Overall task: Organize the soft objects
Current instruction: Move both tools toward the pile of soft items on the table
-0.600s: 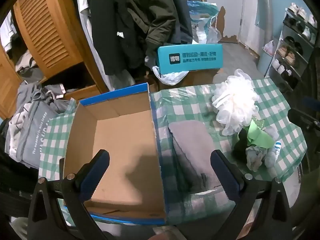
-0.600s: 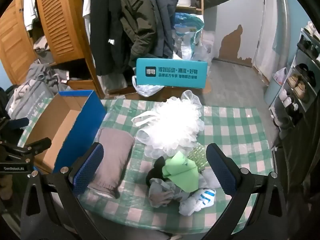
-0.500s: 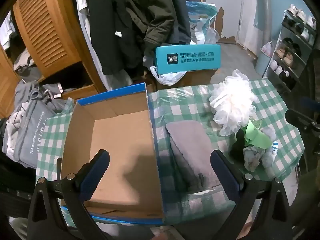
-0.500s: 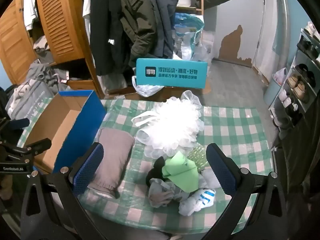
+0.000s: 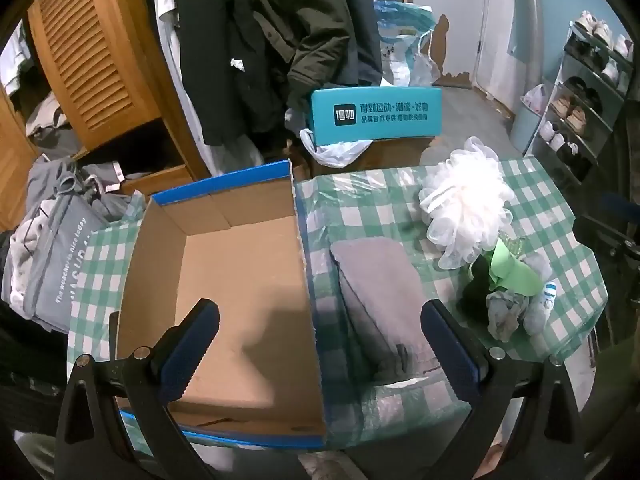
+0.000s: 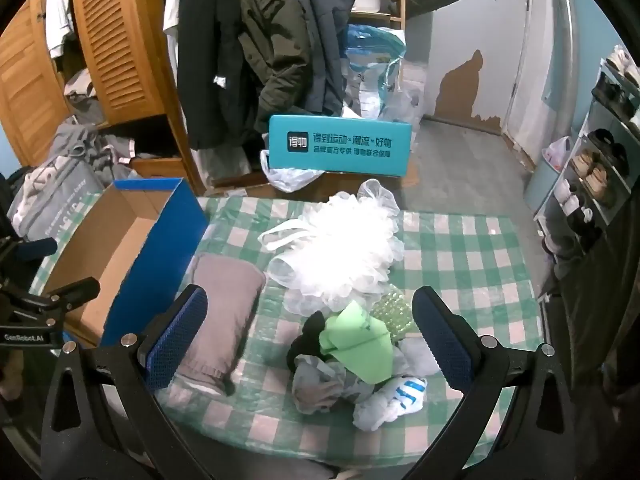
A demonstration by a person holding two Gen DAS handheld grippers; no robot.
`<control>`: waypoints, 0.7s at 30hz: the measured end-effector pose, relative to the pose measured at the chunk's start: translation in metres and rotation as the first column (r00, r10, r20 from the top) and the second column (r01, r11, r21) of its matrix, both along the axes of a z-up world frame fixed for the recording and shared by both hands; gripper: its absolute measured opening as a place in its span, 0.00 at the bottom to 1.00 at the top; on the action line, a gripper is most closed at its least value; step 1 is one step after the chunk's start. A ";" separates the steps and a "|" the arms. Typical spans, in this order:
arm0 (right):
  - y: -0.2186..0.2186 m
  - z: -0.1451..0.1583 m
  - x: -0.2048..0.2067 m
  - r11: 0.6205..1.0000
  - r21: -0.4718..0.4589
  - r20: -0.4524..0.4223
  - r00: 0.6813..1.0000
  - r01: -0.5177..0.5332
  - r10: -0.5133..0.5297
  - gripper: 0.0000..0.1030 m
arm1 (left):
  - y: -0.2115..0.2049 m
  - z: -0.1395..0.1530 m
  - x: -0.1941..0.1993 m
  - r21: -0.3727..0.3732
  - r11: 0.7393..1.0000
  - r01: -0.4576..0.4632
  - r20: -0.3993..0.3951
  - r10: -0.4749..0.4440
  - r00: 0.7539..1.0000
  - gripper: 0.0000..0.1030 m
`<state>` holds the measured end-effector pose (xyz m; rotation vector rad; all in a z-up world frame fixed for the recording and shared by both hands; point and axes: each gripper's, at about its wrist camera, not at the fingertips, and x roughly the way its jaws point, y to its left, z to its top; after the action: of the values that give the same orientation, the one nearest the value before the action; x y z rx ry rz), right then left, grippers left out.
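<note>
**Task status: sorting not yet begun, box empty**

Cardboard box [image 5: 224, 280] at the left edge of the table [image 6: 460, 248], open at the top, blue on the outside, bare brown inside. Nothing visible on its floor. No soft object stowed so far, judging by that.

All soft objects out on the checked tablecloth:
- Folded grey cloth [image 6: 224, 300], flat, just beside the box's right wall, towards the near edge.
- White mesh bath sponge [image 6: 340, 256], near the middle of the table, towards the far edge; white loop cord trailing to its left.
- Small heap near the near edge, touching the sponge's front: green fabric piece [image 6: 360, 344] on top, a black item [image 6: 306, 338] beneath it at the left, a crumpled grey cloth [image 6: 316, 386] in front, a white sock with blue stripes [image 6: 394, 398] at the right, a beaded green item [image 6: 392, 308] behind. Exact count in the heap not discernible.

Left gripper [image 5: 320, 344]: jaws fully spread, nothing between the pads, poised above the box's right wall and the grey cloth.
Right gripper [image 6: 310, 338]: jaws fully spread, empty, poised above the heap.

Remaining, as a judgement: every item to lift and place into the box, presumably one at a time. Grey cloth nearest the box.
</note>
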<state>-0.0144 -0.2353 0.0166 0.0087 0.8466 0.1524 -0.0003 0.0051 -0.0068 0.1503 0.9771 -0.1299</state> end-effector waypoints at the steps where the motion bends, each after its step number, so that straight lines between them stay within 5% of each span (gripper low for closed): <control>1: 0.000 0.000 0.000 1.000 -0.001 0.000 1.000 0.001 -0.001 0.98 | -0.001 0.000 0.000 -0.002 1.000 0.000 -0.003 0.000 1.000 0.99; 21: -0.015 -0.008 -0.004 0.999 -0.002 -0.024 0.999 0.037 -0.037 0.98 | -0.011 -0.007 -0.002 0.000 1.000 0.023 -0.031 -0.023 0.999 0.99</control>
<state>-0.0181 -0.2503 0.0085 0.0243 0.8703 0.1172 -0.0019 -0.0058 -0.0140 0.1603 1.0068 -0.1534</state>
